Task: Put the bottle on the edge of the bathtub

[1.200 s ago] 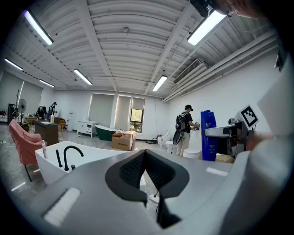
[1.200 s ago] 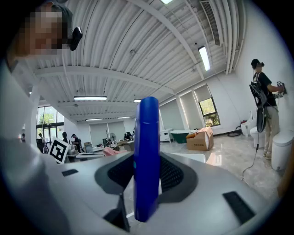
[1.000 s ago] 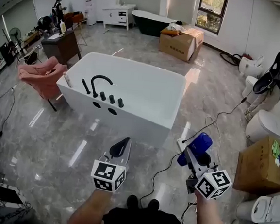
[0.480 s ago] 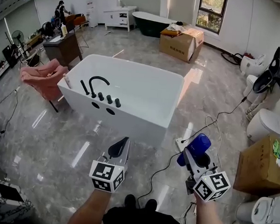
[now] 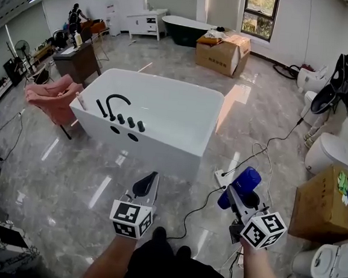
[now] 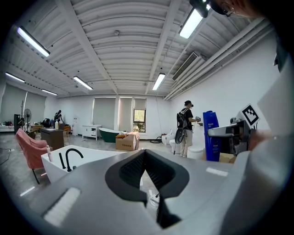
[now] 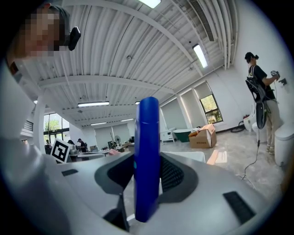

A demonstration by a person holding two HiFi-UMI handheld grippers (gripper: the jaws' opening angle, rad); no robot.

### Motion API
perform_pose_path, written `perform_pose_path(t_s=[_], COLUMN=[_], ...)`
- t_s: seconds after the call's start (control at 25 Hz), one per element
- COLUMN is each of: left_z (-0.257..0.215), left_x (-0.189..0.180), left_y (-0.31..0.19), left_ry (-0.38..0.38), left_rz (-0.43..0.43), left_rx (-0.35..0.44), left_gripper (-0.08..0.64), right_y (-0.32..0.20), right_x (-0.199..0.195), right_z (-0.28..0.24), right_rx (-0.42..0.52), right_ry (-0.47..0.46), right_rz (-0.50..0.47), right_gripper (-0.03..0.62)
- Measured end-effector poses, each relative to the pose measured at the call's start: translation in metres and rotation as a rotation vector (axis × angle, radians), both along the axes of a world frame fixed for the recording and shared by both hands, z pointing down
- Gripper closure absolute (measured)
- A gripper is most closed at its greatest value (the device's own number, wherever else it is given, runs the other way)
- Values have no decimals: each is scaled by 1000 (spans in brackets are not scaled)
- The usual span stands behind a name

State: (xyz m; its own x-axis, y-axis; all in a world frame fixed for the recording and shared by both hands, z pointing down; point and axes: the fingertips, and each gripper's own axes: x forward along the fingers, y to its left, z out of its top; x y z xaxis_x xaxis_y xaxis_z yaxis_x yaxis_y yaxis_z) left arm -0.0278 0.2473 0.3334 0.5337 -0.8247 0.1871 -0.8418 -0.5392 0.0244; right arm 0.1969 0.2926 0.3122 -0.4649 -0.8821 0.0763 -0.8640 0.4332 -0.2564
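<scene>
Standing on the grey marble-look floor [image 5: 68,174] w/ the white rectangular bathtub [image 5: 154,155] ahead, centre-left, the person is holding the left gripper [image 5: 147,184] w/ jaws pressed together & empty, while the right gripper [image 5: 242,196] is clamping the tall blue plastic bottle [image 5: 249,176], well apart from the tub's edge.

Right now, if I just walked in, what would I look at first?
Probably the big white bathtub standing in the middle of the shiny floor, with a curved black faucet on its near rim. Closer in, the right gripper is clamped on a bright blue bottle, while the left gripper beside it holds nothing.
</scene>
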Motion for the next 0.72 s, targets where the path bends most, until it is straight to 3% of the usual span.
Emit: perform_pose_path(t_s=[0.4,0.72], left_z=[2,12], left_x=[3,-1], left_y=[-22,-87], left_ry=[7,31], left_rz=[0,25], left_rx=[1,-3], left_gripper=[552,552], right_y=[-23,-88], right_x=[-1,-17], right_z=[4,10], right_rx=[-10,-21], right_ry=[-3,14], right_rz=[-14,-14], right_gripper=[436,436])
